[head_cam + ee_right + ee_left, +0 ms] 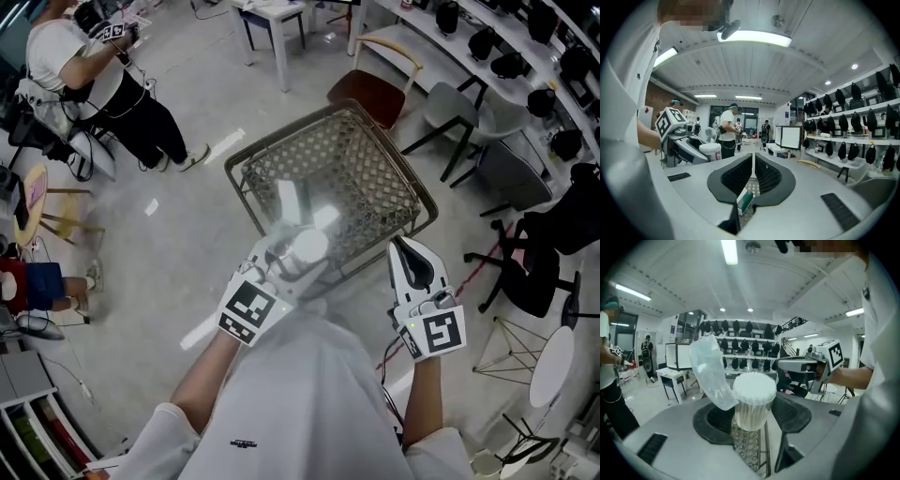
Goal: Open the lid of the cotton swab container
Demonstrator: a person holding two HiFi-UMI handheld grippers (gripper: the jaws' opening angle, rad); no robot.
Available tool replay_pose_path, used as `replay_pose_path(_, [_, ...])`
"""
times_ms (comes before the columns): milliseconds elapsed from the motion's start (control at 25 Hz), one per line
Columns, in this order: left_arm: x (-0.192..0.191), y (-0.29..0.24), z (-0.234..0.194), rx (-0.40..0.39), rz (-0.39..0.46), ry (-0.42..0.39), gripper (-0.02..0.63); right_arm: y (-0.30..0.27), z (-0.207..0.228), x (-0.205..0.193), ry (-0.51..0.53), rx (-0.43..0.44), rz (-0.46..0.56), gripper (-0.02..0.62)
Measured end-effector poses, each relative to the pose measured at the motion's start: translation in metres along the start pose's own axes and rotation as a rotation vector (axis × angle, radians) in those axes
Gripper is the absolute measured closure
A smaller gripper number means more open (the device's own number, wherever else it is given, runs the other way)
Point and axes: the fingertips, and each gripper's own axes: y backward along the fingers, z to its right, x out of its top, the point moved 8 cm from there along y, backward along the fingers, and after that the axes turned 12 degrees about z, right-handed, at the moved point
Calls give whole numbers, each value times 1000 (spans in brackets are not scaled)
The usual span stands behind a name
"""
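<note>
The cotton swab container (pixel 751 404), a clear tub packed with white swabs, stands upright between the pads of my left gripper (pixel 752 416), which is shut on it. Its clear lid (pixel 710 371) is swung up and leans off to the left of the rim. From the head view the container (pixel 305 248) is held over the near edge of a wire basket (pixel 272 155). My right gripper (pixel 401 246) floats to the right of it, apart from it, jaws shut and empty. In the right gripper view the jaws (pixel 753 176) meet, with the container (pixel 710 151) off to the left.
The basket holds a white bottle (pixel 289 199) and a green-and-white box (pixel 744 201). A wooden chair (pixel 375 89) stands behind it, a black office chair (pixel 539 253) to the right. A person (pixel 94 84) stands at the far left. Shelves of black headsets (pixel 525 56) line the right wall.
</note>
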Motion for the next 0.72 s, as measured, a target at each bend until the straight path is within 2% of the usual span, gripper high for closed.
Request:
replay_pose_path(120, [-5,8,-3,56,1,1,368,10,-5,-10,-19,-66,-8,581])
replay_pose_path(320, [-10,19,-1,105,5,11,368,25,-14,-25,-29,-143,-41,581])
replay_pose_path(720, [-21,28,5,146,10,45,368,36,-36,-36,-8,-192,-68,581])
